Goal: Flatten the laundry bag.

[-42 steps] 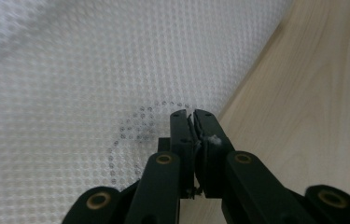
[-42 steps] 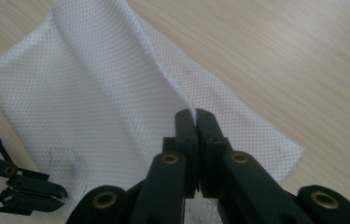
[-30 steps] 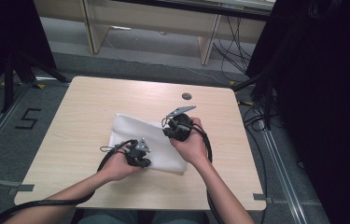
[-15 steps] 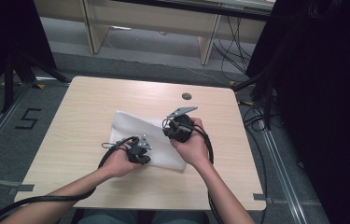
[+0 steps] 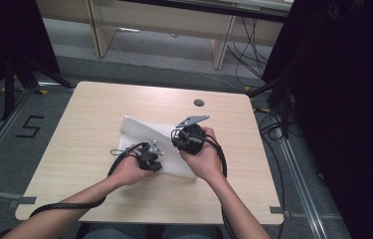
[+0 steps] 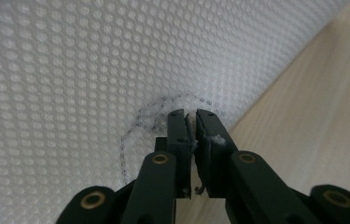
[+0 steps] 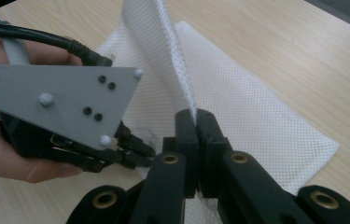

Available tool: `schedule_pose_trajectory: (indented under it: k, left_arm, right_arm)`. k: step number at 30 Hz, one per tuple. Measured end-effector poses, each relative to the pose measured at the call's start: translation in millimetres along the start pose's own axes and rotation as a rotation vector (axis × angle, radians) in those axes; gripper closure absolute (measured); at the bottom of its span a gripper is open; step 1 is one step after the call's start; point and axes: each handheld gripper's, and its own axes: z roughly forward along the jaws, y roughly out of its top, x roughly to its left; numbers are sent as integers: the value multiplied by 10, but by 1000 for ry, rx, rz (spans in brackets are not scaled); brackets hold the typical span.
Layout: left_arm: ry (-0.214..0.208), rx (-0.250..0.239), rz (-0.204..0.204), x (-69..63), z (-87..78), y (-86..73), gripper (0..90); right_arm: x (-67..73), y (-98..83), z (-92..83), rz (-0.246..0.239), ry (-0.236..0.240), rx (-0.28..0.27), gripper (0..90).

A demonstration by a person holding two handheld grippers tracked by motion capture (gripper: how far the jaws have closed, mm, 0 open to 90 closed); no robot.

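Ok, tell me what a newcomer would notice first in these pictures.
First, the white mesh cloth spread mid-table, with two hands working on it. The right gripper pinches a raised fold of that cloth between shut jaws. The left gripper sits beside it with its jaws just starting to part over a dark circle drawn on the mesh, near the cloth's edge on the wooden table.

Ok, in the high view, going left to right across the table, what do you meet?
Black number five marked on the grey floor → left gripper over the white mesh cloth → right gripper → small dark round hole in the pale wooden tabletop.
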Motion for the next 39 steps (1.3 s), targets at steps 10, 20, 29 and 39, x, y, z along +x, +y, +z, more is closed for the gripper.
schedule_pose_trajectory:
  k: [10,20,29,39]
  left_arm:
    - [15,-5,10,147,-532,-243,781]
    - [52,-79,-127,279,-981,-849,748]
    - [86,-118,-189,317,-1115,-1152,649]
    - [77,-94,-172,311,-978,-1028,715]
  right_arm:
    - [-10,-32,-53,-9,-20,-36,900]
    - [44,-27,-77,-44,-45,-83,900]
    - [126,-53,-155,-66,-53,-77,900]
    - [219,-56,-273,-78,-43,-103,900]
